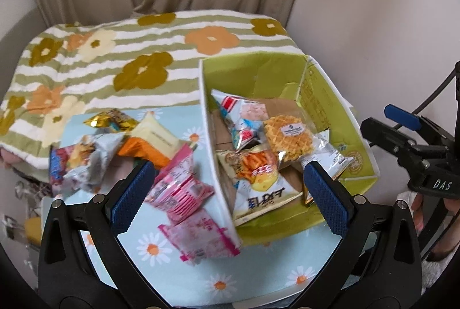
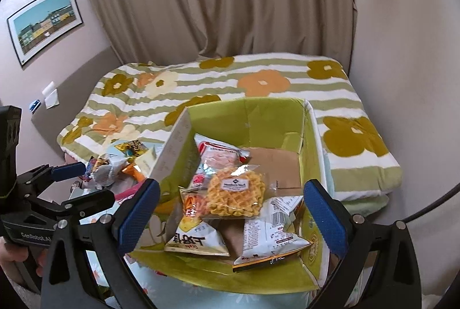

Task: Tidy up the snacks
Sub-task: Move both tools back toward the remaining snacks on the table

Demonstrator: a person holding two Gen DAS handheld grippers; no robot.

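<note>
Left view: pink snack packs [image 1: 184, 188] loose on the daisy cloth [image 1: 178, 274] beside the green box [image 1: 330, 96] | Right view: pile half hidden by box wall | Waffle pack [image 2: 235, 192] atop bags inside | left gripper [image 1: 230, 194] and right gripper [image 2: 231, 211] both spread, empty.

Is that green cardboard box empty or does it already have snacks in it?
Partly filled: the green cardboard box holds several packets, including a waffle packet.

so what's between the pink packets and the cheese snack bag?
The green box's white side wall separates pink packets from the cheese snack bag; clearest in the left wrist view.
</note>
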